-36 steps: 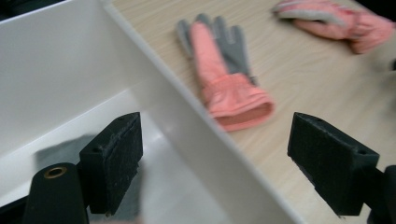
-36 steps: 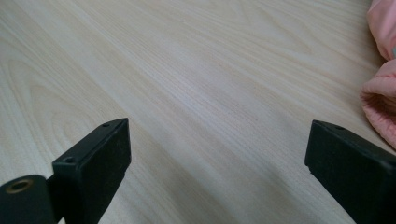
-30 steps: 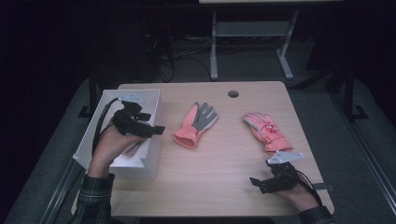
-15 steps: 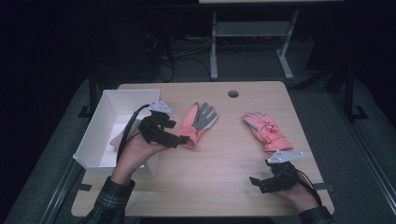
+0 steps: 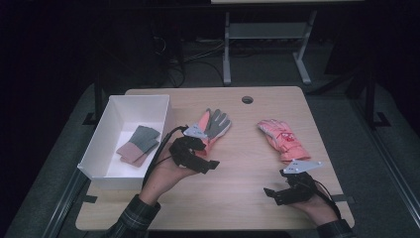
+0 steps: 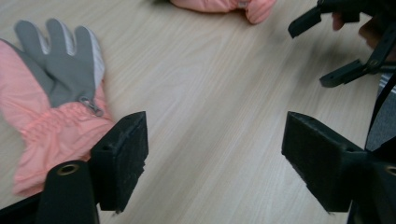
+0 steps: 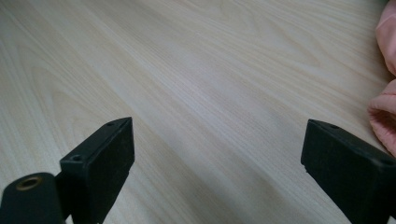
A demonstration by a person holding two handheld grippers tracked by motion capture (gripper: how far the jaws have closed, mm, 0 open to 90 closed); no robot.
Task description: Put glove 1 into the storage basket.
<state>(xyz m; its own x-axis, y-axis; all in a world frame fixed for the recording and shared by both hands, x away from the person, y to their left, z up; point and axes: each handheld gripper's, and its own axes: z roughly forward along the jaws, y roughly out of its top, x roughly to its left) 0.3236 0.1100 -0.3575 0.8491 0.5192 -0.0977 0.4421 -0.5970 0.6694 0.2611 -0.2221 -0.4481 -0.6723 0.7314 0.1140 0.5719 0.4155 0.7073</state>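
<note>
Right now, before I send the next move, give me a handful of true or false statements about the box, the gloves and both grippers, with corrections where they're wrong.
1. The white box holds something pink and grey. True.
2. The left gripper is shut on the grey-palmed glove. False: its jaws are wide apart with bare table between them, the glove beside one jaw.
3. The right gripper is open over bare wood. True.
4. Both loose gloves lie palm up. False: the pink glove at the right shows no grey palm.
5. The table has a round hole near its far edge. True.
</note>
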